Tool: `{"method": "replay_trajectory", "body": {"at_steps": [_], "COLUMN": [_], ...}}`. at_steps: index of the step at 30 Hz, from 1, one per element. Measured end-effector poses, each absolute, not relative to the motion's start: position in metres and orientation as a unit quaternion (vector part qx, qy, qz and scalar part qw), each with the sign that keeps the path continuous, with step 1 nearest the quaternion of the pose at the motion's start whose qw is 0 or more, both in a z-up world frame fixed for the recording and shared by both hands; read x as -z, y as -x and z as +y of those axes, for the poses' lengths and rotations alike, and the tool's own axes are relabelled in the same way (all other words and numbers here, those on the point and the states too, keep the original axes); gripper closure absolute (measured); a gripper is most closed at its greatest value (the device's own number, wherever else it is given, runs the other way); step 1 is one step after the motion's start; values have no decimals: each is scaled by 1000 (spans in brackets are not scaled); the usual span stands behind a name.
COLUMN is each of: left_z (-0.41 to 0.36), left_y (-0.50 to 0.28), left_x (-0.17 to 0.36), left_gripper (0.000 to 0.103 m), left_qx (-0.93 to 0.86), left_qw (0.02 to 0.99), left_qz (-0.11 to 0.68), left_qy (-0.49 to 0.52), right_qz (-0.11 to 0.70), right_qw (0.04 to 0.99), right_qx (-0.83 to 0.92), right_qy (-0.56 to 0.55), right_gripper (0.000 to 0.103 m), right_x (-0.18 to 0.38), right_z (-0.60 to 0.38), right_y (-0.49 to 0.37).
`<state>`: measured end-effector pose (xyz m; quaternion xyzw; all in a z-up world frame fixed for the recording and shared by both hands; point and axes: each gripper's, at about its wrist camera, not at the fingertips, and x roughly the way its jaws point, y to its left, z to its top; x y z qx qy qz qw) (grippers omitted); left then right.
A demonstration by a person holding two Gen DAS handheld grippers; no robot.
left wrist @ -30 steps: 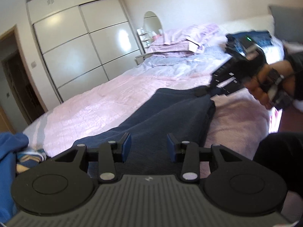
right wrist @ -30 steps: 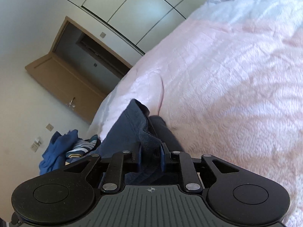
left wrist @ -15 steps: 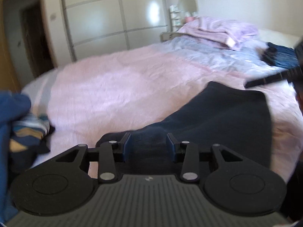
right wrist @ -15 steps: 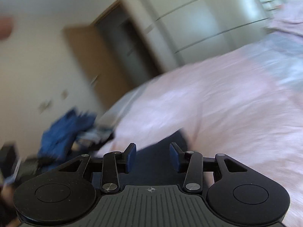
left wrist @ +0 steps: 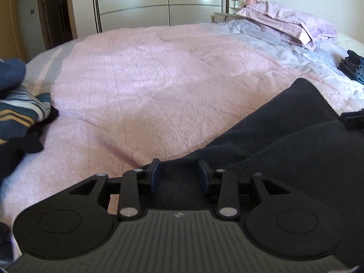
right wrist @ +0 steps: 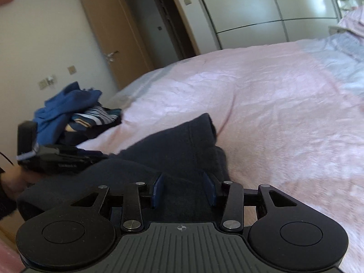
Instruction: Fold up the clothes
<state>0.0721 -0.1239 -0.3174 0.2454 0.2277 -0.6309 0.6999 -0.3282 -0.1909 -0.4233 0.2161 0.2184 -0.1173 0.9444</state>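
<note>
A dark navy garment (left wrist: 284,147) lies on the pink bed cover (left wrist: 159,79), stretching from the near edge toward the right. My left gripper (left wrist: 179,163) hovers low over its near left end, open, with the cloth lying flat under the pads and not pinched. In the right wrist view the same garment (right wrist: 177,141) shows a raised folded end. My right gripper (right wrist: 183,177) is open just above it, holding nothing. The left gripper (right wrist: 50,157) appears at the left there, held by a hand. A tip of the right gripper (left wrist: 352,118) shows at the left wrist view's right edge.
A heap of blue and striped clothes (left wrist: 18,113) (right wrist: 68,109) sits at the bed's left end. Lilac pillows (left wrist: 286,20) and folded jeans (left wrist: 352,68) lie at the far right. A white wardrobe (left wrist: 159,0) and a wooden door (right wrist: 118,34) stand beyond the bed.
My right gripper opened and let go of the garment's fold, then rolled toward level. The left gripper swung across and sank toward the garment's near end.
</note>
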Motion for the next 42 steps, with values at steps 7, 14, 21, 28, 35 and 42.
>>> {"method": "replay_trajectory", "body": {"at_steps": [7, 14, 21, 28, 35, 42], "left_z": [-52, -9, 10, 16, 19, 15], "left_y": [-33, 19, 35, 27, 20, -1], "left_x": [269, 303, 293, 328, 319, 275], "left_gripper": [73, 71, 71, 69, 69, 70], "left_qx": [662, 684, 672, 670, 674, 669], "left_qw": [699, 658, 676, 675, 674, 697], "left_qz": [172, 175, 155, 185, 194, 151], "left_qy": [-210, -262, -260, -247, -234, -212], "right_qz": [197, 173, 194, 180, 200, 199], "right_qw": [947, 960, 957, 960, 948, 960], "right_qx": [130, 92, 87, 92, 92, 70], "right_qy": [-220, -200, -198, -194, -231, -186], "right_gripper": [60, 60, 60, 60, 60, 60], "right_x": [408, 406, 404, 403, 423, 384], "right_z": [-152, -119, -118, -133, -145, -123], "right_y": [364, 364, 361, 345, 342, 344]}}
